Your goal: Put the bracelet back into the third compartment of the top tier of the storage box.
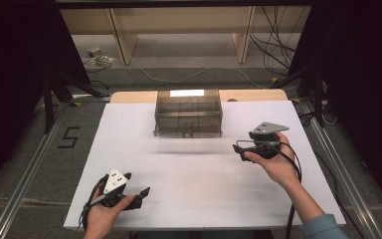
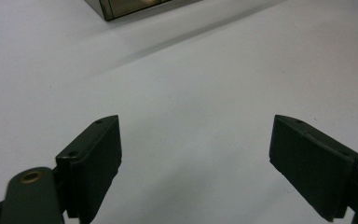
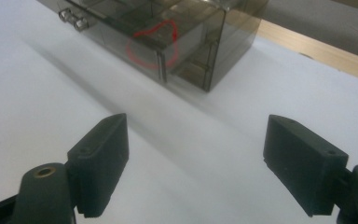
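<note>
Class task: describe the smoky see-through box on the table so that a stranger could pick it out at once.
Start at the white table and look to its far edge, at the middle. There stands the smoky transparent plastic drawer box. It alone is see-through, with small silver knobs on its front and a red loop visible inside.

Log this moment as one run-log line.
left gripper: open, empty | right gripper: open, empty, facing drawer box | drawer box: closed, red ring inside | table
</note>
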Action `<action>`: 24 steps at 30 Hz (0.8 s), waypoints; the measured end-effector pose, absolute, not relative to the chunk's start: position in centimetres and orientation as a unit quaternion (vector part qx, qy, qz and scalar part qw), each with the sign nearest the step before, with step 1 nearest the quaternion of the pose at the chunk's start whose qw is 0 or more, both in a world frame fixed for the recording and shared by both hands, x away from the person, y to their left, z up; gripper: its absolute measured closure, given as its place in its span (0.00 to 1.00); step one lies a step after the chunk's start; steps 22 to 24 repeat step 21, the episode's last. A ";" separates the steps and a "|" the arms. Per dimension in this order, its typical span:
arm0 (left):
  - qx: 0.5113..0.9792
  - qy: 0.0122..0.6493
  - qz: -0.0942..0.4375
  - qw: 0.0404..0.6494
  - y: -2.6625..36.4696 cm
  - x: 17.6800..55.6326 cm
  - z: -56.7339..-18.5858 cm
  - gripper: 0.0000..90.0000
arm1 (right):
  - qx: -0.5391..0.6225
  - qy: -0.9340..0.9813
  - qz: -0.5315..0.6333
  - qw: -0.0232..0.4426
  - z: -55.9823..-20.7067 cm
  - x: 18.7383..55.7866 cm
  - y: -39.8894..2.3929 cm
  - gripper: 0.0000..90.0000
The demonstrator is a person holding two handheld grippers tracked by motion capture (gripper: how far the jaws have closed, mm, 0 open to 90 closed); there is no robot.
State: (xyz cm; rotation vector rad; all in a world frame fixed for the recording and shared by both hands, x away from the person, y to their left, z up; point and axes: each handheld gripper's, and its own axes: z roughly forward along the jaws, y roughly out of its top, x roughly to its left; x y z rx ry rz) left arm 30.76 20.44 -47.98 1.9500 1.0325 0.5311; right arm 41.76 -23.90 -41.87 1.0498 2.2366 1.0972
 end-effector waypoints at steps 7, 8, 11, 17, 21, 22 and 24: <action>0.778 0.414 0.208 0.425 20.5 30.7 -48.0 0.19 | 0.388 0.800 0.402 0.218 -43.2 39.4 -26.4 0.25; 0.778 0.413 0.207 0.425 20.4 30.7 -48.0 0.19 | 0.389 0.800 0.402 0.217 -43.5 39.1 -26.8 0.25; 0.778 0.412 0.207 0.427 20.3 30.7 -48.0 0.19 | 0.391 0.798 0.402 0.219 -44.1 38.2 -27.5 0.25; 0.781 0.404 0.203 0.430 20.0 30.6 -47.9 0.19 | 0.391 0.792 0.414 0.221 -45.2 36.4 -28.5 0.25; 0.778 0.399 0.190 0.446 19.3 30.4 -47.7 0.19 | 0.396 0.791 0.413 0.217 -45.5 35.4 -28.8 0.25; 0.778 0.399 0.190 0.446 19.3 30.4 -47.7 0.19 | 0.396 0.791 0.413 0.217 -45.5 35.4 -28.8 0.25; 0.778 0.399 0.190 0.446 19.3 30.4 -47.7 0.19 | 0.396 0.791 0.413 0.217 -45.5 35.4 -28.8 0.25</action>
